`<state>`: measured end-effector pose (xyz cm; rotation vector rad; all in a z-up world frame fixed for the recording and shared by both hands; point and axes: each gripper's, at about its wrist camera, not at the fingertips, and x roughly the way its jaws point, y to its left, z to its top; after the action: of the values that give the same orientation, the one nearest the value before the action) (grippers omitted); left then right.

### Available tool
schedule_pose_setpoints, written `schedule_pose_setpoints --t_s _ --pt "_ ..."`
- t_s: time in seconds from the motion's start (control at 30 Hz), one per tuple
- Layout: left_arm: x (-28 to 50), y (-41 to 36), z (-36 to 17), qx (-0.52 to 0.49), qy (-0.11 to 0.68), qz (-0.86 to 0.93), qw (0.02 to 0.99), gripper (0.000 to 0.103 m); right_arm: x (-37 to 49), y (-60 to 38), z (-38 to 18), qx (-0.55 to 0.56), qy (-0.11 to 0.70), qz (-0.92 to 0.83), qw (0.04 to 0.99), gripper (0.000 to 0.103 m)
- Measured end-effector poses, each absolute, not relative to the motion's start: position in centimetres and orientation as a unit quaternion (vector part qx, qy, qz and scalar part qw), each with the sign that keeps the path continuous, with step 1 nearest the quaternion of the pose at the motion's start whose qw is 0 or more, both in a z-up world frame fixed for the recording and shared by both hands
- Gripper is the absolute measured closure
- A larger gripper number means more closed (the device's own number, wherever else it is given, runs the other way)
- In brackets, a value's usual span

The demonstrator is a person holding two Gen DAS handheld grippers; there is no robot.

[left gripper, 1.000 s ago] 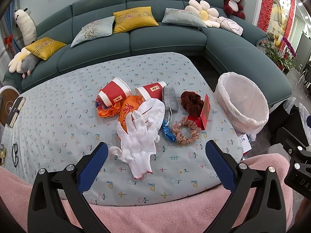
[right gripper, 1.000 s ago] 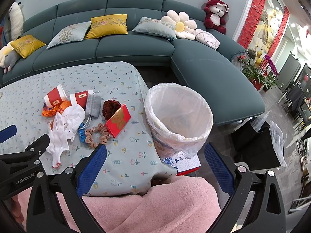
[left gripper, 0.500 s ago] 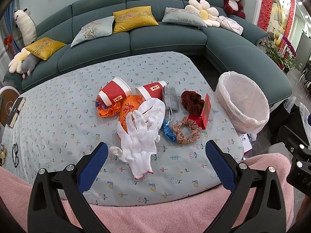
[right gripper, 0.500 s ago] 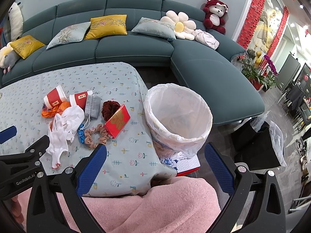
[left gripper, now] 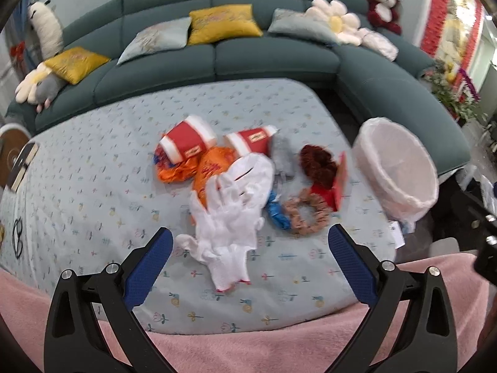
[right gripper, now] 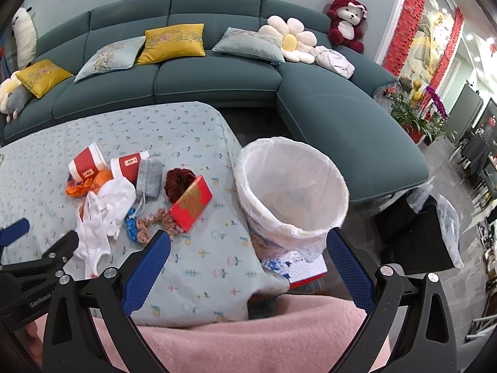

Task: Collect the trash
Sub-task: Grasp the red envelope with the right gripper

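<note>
Both grippers had barely shifted — left gripper (left gripper: 248,245) spread empty over the white gloves (left gripper: 231,208), right gripper (right gripper: 248,245) spread before the lined bin (right gripper: 292,186), ready for drops.

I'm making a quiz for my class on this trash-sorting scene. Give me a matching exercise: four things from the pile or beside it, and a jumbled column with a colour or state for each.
Things:
1. gloves
2. snack wrapper
3. bin
4. paper cups

Descriptions:
A. lined with a clear bag, nothing visible inside
B. white, draped over other items
C. red and white, lying on their sides
D. orange, crumpled

Pairs: 1-B, 2-D, 3-A, 4-C
</note>
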<state>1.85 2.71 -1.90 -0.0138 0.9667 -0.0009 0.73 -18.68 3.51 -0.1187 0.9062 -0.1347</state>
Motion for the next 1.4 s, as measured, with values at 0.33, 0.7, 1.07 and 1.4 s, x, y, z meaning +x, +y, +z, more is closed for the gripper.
schedule_pose_setpoints --t_s 0.33,0.7,1.07,1.4 --pt "5.1 5.7 -7.8 -0.027 0.511 0.042 0.858 0.008 5.4 -16.7 -0.2 -0.033 0.445 -0.042 0.894 0.007" --pt "6.6 7.4 -11.7 -0.095 0.547 0.023 0.832 0.02 11.3 -14.4 -5.7 -0.024 0.471 -0.041 0.881 0.015" --pt "7.3 7.1 -12.8 -0.112 0.575 -0.004 0.81 0.092 14.1 -13.9 -9.7 -0.02 0.511 -0.027 0.859 0.056" --pt "7.3 6.8 -10.2 -0.108 0.547 -0.015 0.83 0.103 13.8 -14.0 -11.0 -0.01 0.532 -0.008 0.846 0.098"
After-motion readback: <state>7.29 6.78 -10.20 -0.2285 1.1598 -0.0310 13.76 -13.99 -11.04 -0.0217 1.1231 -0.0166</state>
